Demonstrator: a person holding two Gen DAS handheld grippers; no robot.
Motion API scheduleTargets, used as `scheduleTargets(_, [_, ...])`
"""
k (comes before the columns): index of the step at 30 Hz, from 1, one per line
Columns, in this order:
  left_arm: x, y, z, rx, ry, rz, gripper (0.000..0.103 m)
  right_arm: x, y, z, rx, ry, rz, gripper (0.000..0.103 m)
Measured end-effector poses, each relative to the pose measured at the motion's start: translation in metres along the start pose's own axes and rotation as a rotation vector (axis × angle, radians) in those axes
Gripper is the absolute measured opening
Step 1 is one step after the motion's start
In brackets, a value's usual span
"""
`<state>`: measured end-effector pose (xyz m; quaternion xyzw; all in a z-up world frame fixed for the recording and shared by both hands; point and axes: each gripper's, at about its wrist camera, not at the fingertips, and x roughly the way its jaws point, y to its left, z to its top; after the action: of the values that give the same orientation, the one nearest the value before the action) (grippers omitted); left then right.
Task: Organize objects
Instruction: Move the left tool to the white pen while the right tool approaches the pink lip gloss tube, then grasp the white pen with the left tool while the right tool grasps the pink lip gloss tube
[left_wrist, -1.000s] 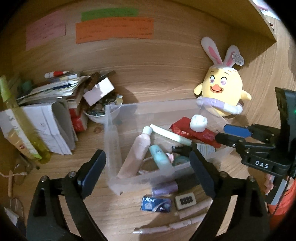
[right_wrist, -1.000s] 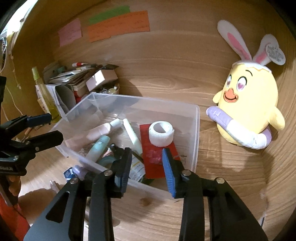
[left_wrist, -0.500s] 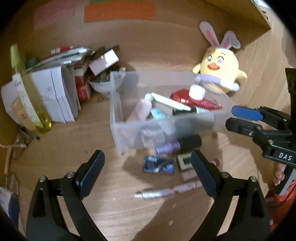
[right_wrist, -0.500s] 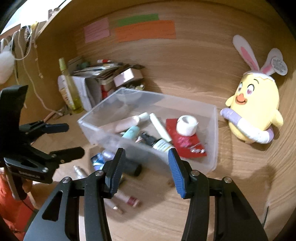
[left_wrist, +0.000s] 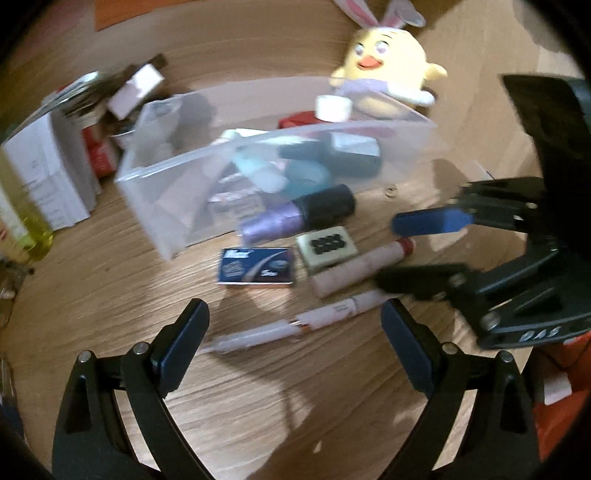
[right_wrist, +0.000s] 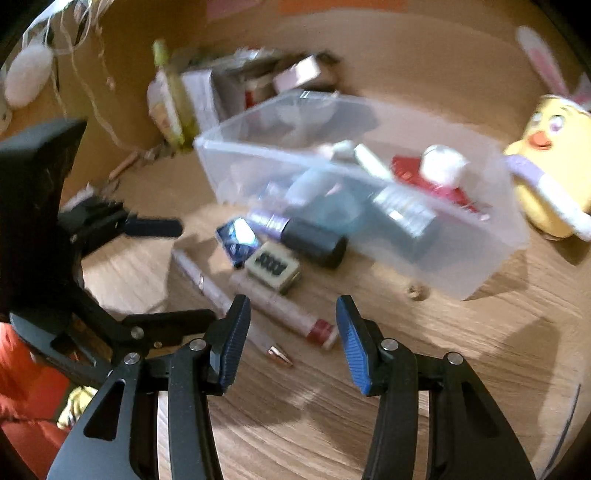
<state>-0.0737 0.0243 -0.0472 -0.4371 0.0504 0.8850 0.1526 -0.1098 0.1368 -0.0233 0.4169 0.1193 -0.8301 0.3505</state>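
1. while both views are smeared by motion, the left gripper (left_wrist: 293, 345) at six o'clock of its own view shows its jaws spread wide with nothing between them, hanging over the wooden desk (left_wrist: 258, 406).
2. the right gripper (right_wrist: 291, 345) has its blue pads apart by a moderate gap and holds nothing; in the left view it comes in from three o'clock (left_wrist: 424, 251).
3. just beyond the jaws lie the loose items, which i judge are left to sort: a white pen (left_wrist: 295, 328), a pink tube with a red cap (left_wrist: 360, 267), a small cream box with dark dots (left_wrist: 327, 247), a blue packet (left_wrist: 256, 266), and a purple bottle with a black cap (left_wrist: 295, 218) lying against the bin's near wall.
4. toward twelve o'clock stands the clear plastic bin (left_wrist: 147, 192), already holding a white tape roll (left_wrist: 332, 107), a red packet (right_wrist: 424, 177), a pale blue tube and dark containers, so part of the job looks done.
5. past the bin, at one o'clock, sits a yellow chick plush (left_wrist: 384, 70); at ten o'clock a heap of papers and boxes (left_wrist: 48, 162) is too blurred to read.
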Motion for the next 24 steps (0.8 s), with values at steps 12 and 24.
scheduleTargets(12, [0.001,-0.002,-0.007,0.035,0.039,-0.035,0.067,0.01,-0.001,0.001,-0.032,0.058,0.091,0.022])
scheduleTargets(24, [-0.017,-0.011,-0.023,-0.042,0.071,-0.089,0.018,-0.027,-0.026,-0.038,0.054,0.049,-0.013,0.014])
